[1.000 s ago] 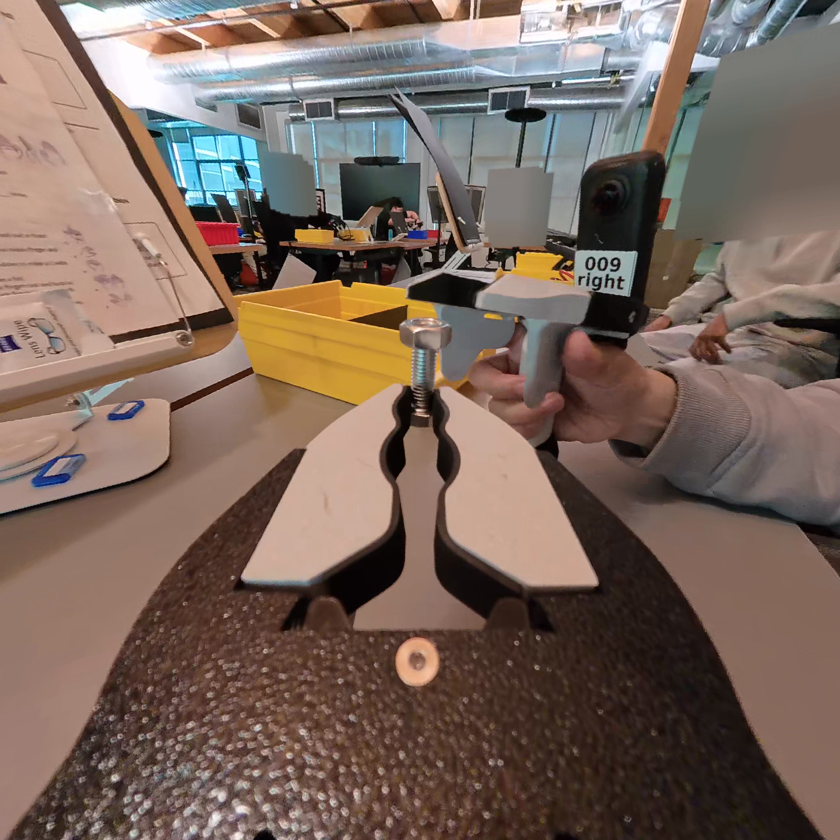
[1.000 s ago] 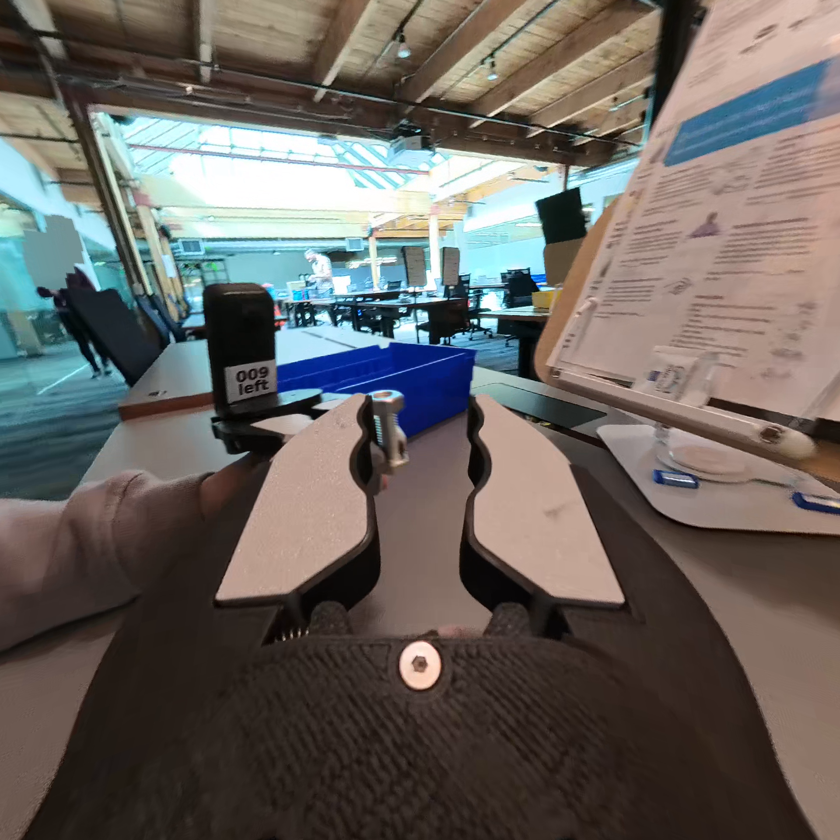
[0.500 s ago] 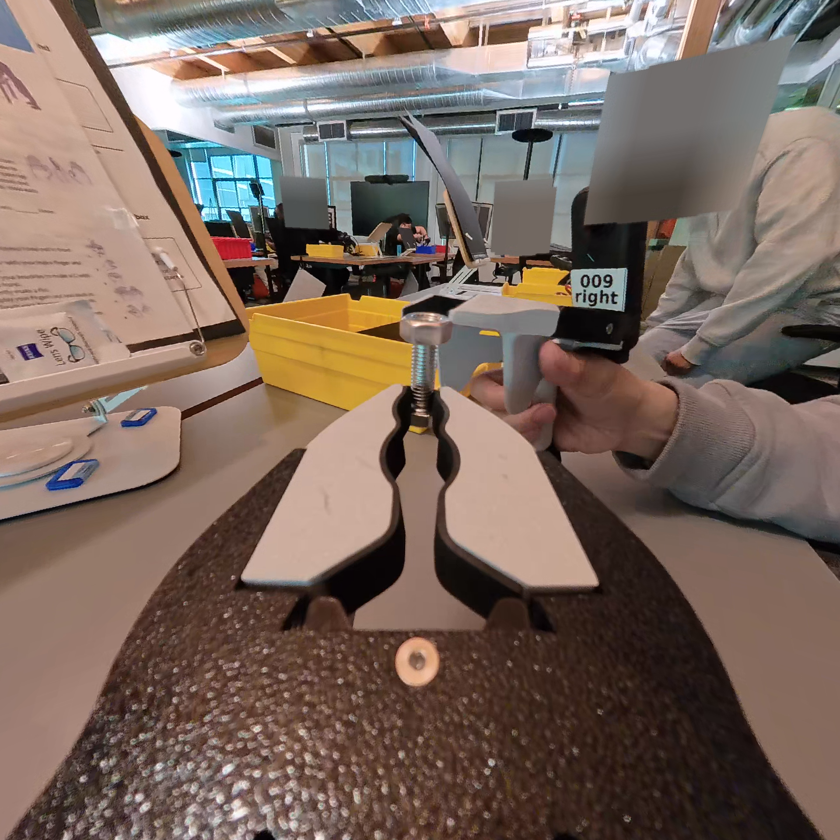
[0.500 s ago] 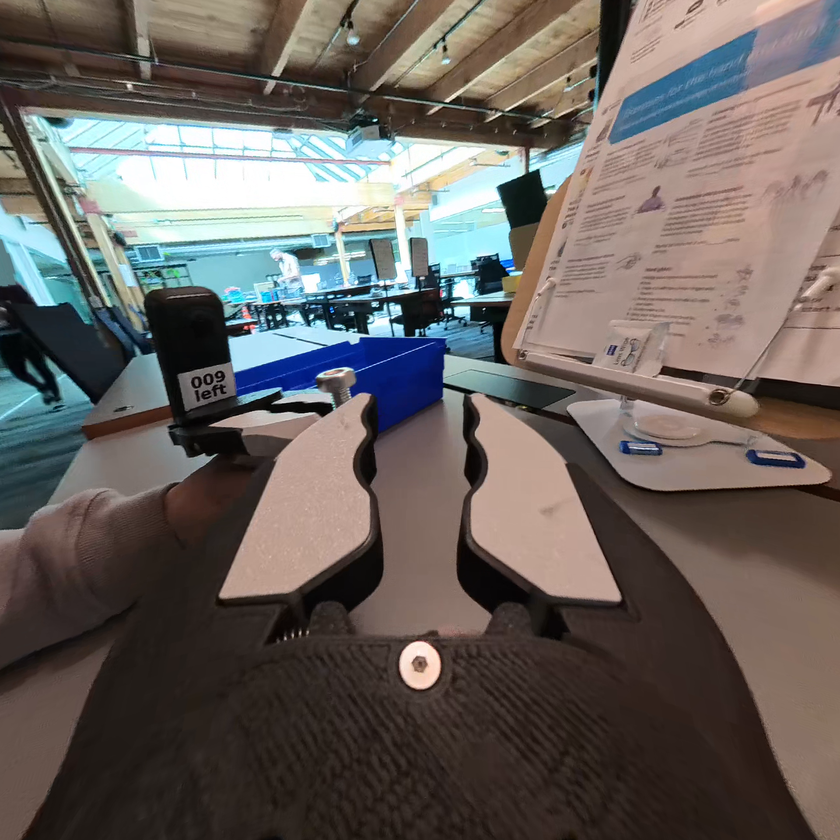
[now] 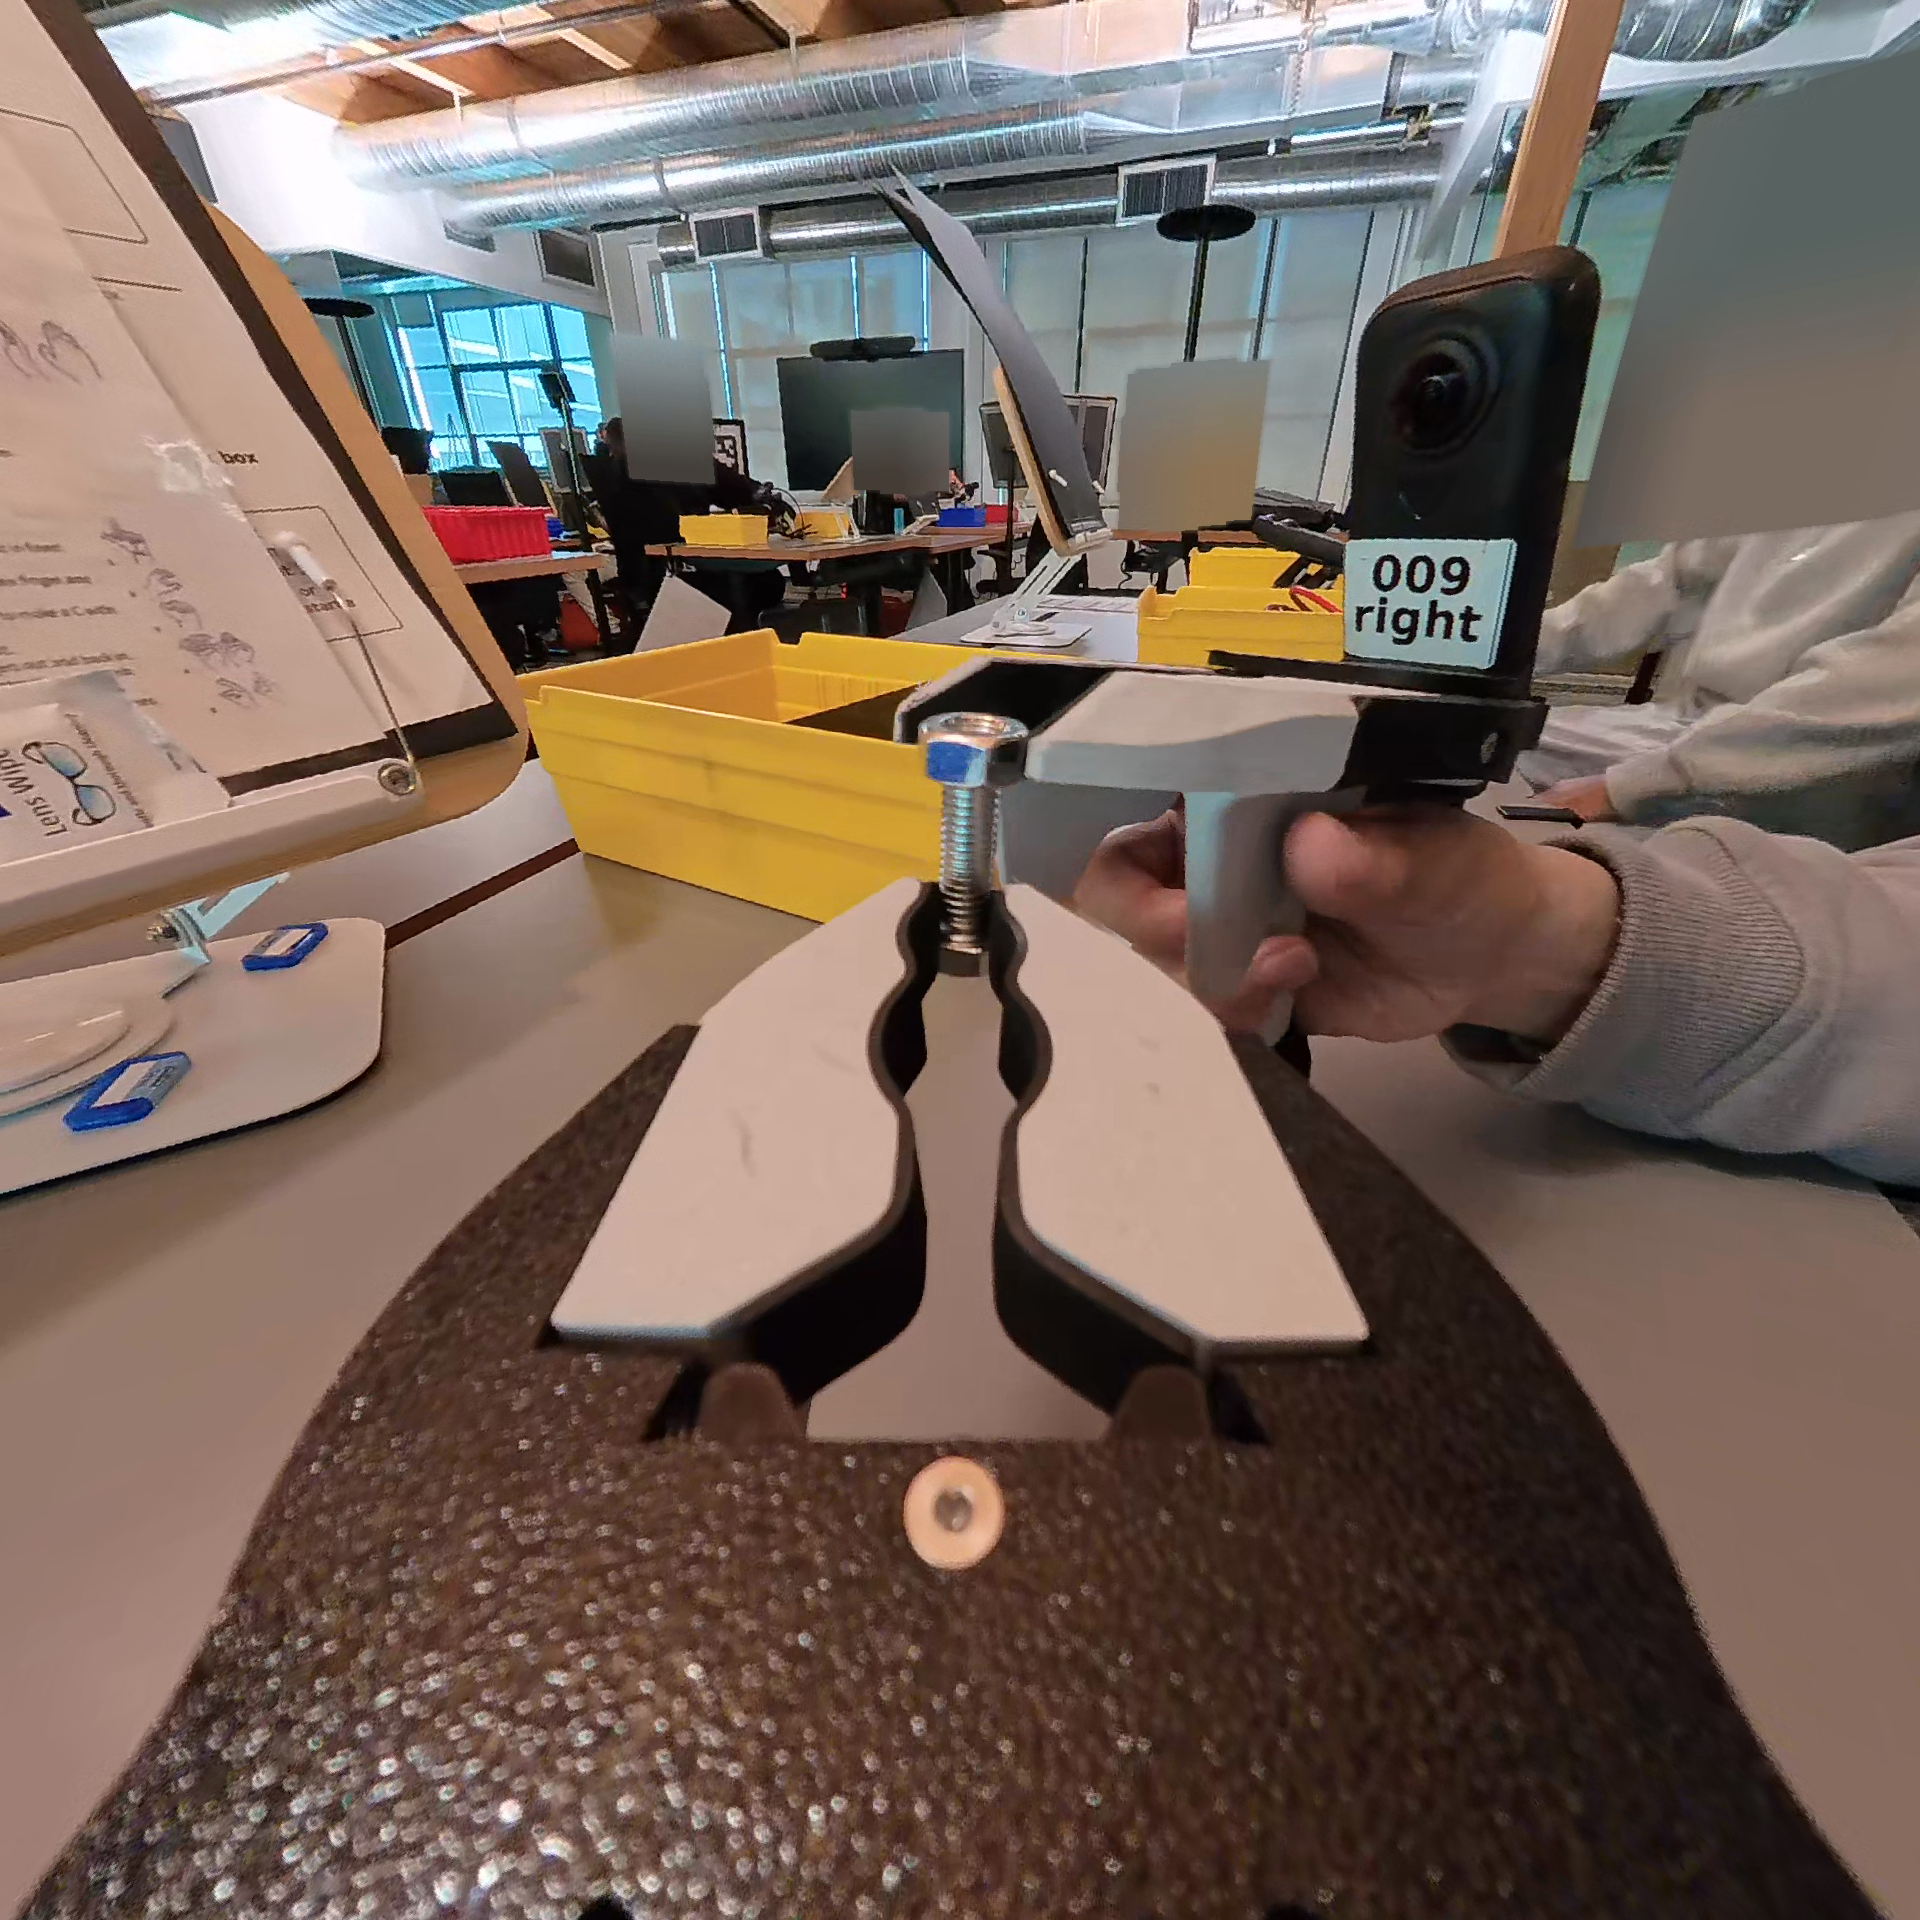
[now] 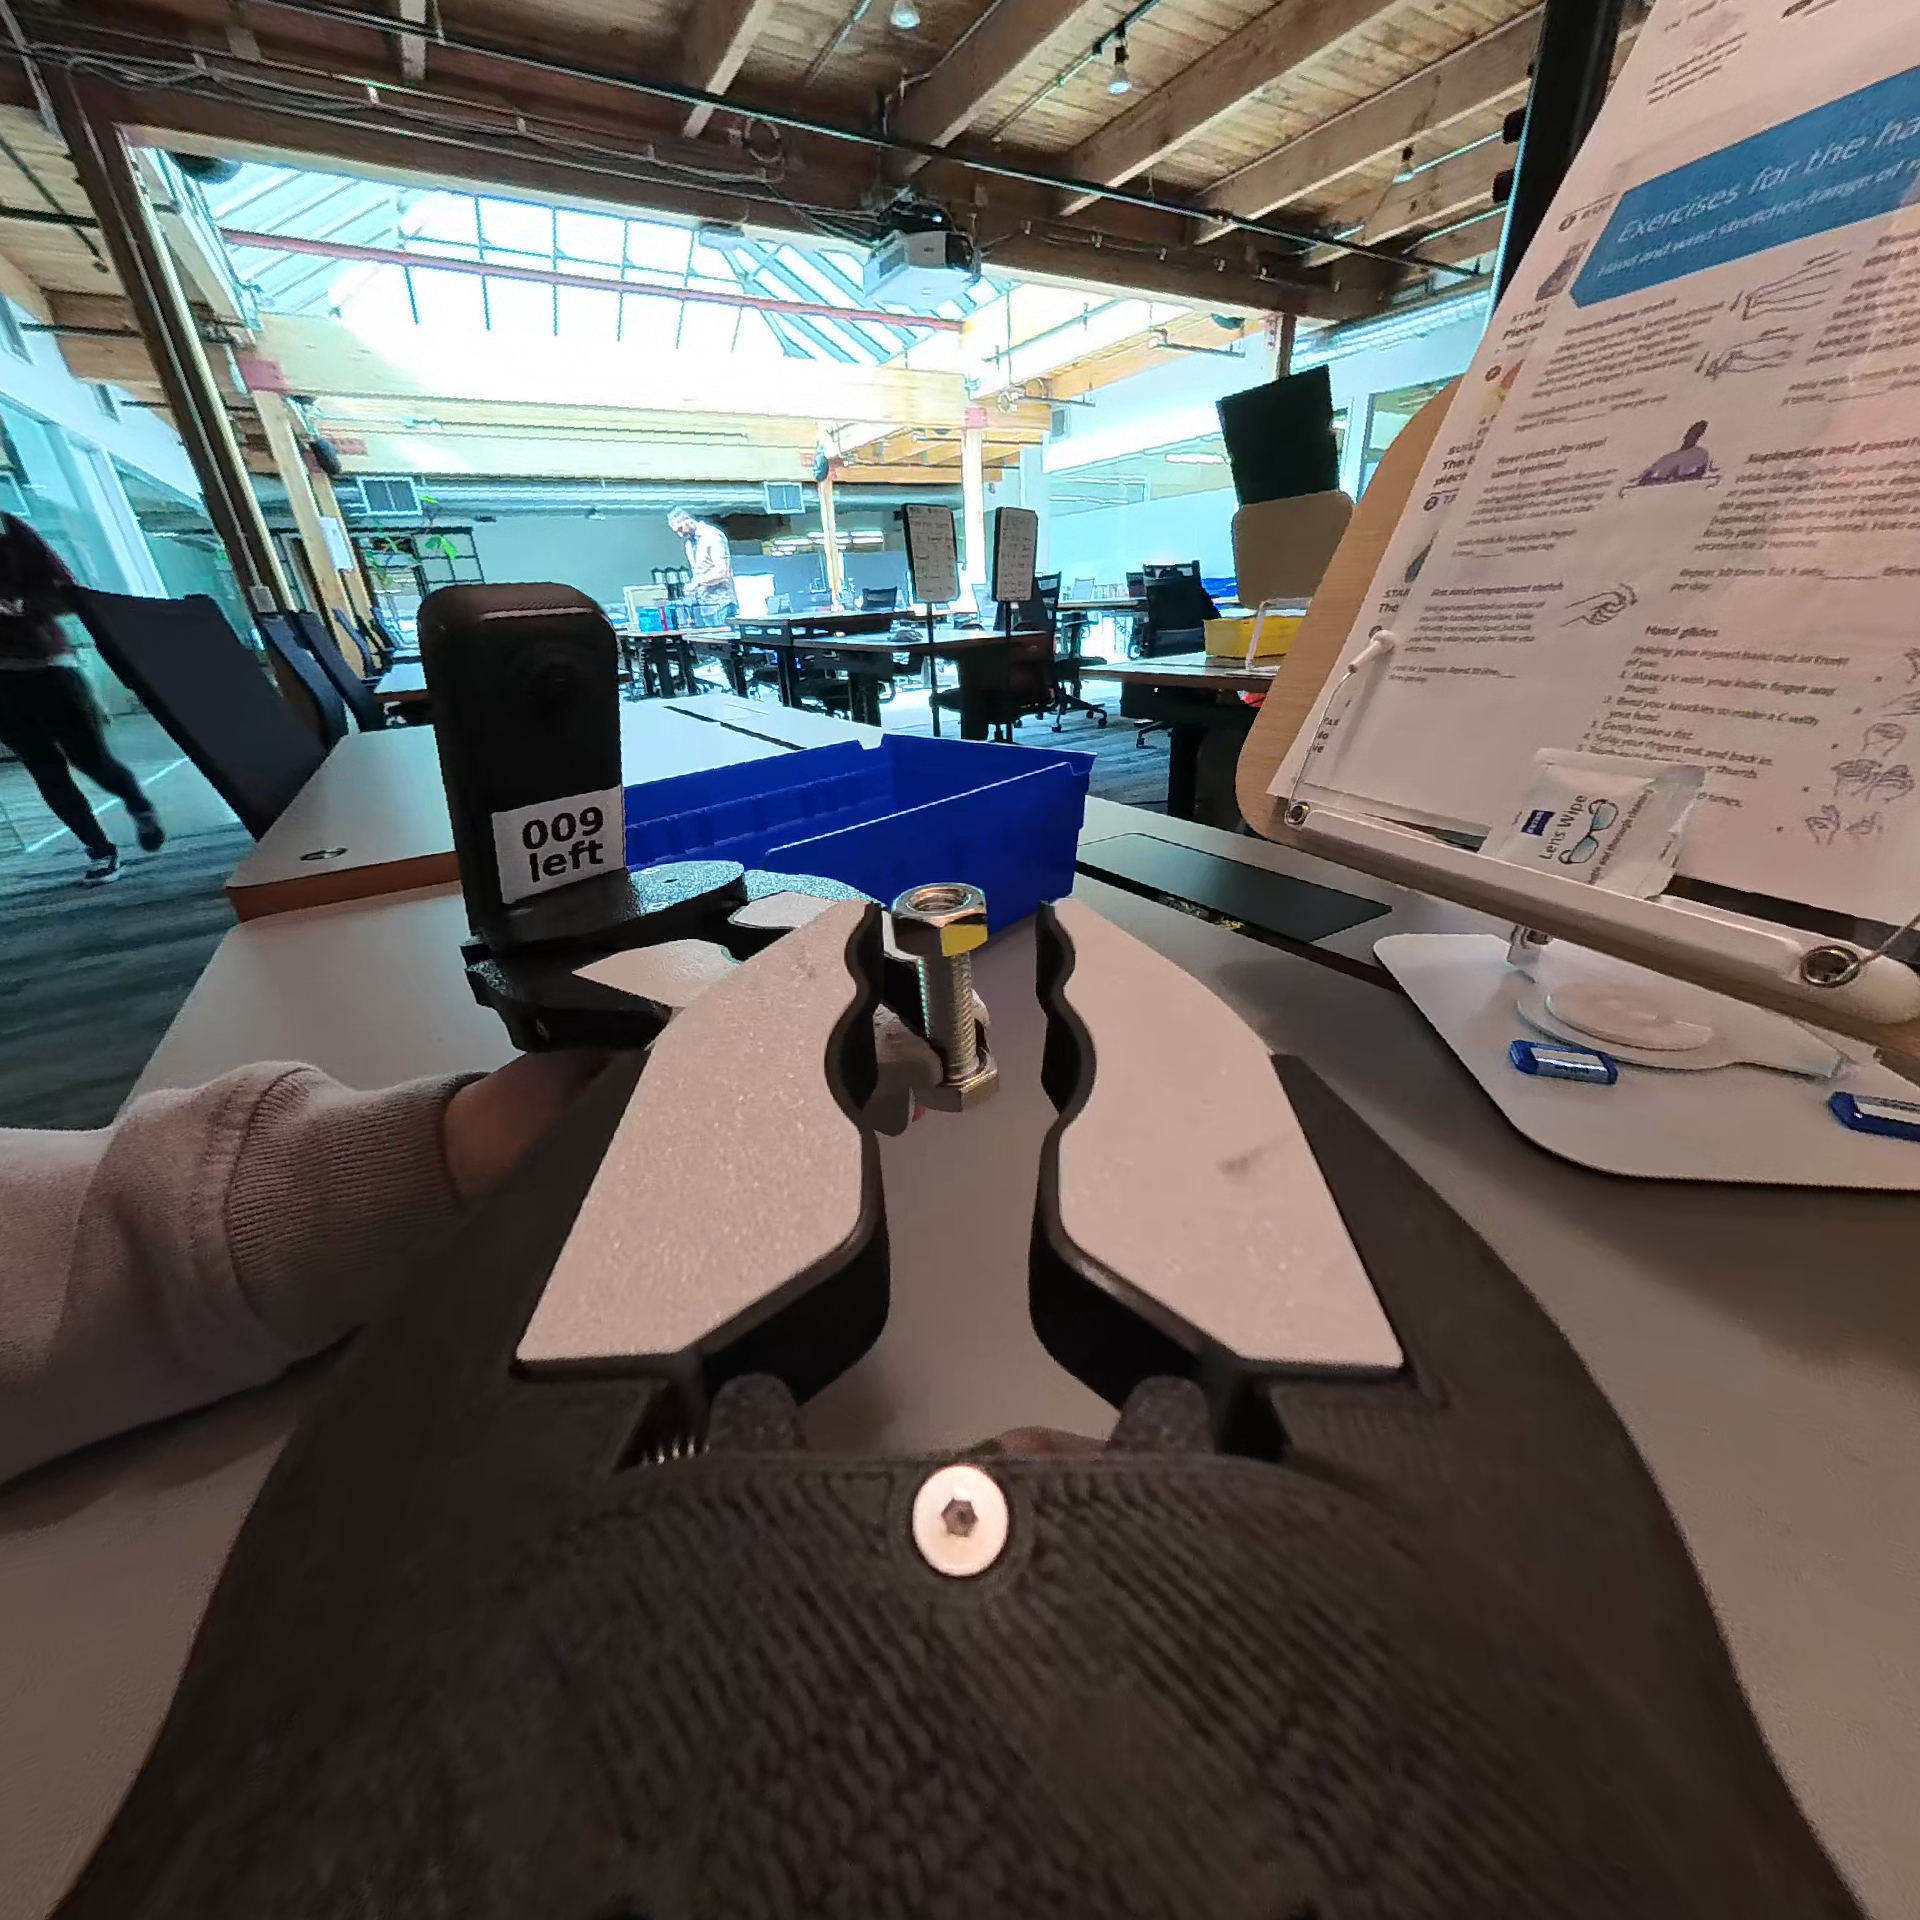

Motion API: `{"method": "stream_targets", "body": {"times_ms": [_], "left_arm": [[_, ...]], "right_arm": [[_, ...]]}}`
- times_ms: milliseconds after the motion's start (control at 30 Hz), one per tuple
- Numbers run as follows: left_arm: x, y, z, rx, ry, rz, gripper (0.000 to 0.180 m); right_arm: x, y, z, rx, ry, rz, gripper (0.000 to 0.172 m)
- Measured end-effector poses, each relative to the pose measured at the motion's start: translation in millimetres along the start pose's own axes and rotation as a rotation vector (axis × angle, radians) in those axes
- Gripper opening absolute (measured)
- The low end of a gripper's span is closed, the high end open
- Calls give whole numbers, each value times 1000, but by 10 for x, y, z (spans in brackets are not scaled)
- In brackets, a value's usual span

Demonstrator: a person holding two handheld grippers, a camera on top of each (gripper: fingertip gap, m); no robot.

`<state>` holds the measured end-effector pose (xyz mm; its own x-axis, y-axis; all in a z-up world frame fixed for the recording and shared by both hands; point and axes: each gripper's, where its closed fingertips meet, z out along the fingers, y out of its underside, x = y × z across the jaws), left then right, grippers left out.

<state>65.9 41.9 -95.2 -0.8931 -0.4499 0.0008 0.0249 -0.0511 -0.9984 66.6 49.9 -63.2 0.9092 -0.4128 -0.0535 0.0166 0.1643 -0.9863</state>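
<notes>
— While the left gripper (image 5: 961, 935) has its jaws drawn nearly together, what sits between them?
— A silver bolt (image 5: 966, 852), upright. Both fingertips press on the bottom of its shank, just above its head, and a hex nut (image 5: 971, 743) sits on its top end.
— And the right gripper (image 6: 951, 935)?
— Its jaws stand apart on either side of that nut. One finger is close against it and the other shows a clear gap, so it grips nothing.
— What lies around the bolt?
— A yellow bin (image 5: 727, 758) is behind the bolt in the left wrist view, and a blue bin (image 6: 914, 810) behind it in the right wrist view. A document stand (image 5: 208, 727) is off to one side, and the grey table (image 5: 260, 1299) is below
</notes>
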Motion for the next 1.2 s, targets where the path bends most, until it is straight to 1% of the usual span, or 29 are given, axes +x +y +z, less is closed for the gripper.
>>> {"method": "stream_targets", "body": {"times_ms": [200, 267, 367, 433, 500, 600, 733, 800, 867, 1000, 1133, 1200], "left_arm": [[7, 11, 14, -3, 1, 1, 8], [-12, 2, 3, 1, -6, -1, 8], [-57, -39, -40, 26, -19, -18, 8], [-83, -52, -61, 33, -28, -19, 8], [-77, -43, -55, 27, -27, -14, 8], [-28, -19, -13, 16, -12, -5, 8], [26, 16, 29, -7, 3, 15, 8], [26, 17, 31, -7, 4, 11, 8], [20, 23, 28, -11, 3, 12, 8], [79, -14, 15, 7, 51, 11, 8], [245, -80, -7, 44, 183, -19, 8], [313, -101, -16, 58, 237, -36, 8]], "right_arm": [[19, 23, 8, -14, 22, -13, 25], [41, 12, -5, -13, 23, -13, 28], [113, -36, -48, 10, 42, -4, 26], [148, -67, -76, 28, 42, 13, 29], [119, -60, -69, 23, 19, 24, 34], [12, -51, -25, 19, -6, 1, 34], [-53, 18, 24, -14, -7, -7, 27], [-39, 24, 22, -17, 3, 0, 19], [-33, 30, 21, -28, -5, 0, 19], [-92, -5, -4, -27, -92, -1, 18], [-226, -82, -96, -3, -268, 44, 18], [-277, -107, -134, 2, -323, 52, 18]]}}
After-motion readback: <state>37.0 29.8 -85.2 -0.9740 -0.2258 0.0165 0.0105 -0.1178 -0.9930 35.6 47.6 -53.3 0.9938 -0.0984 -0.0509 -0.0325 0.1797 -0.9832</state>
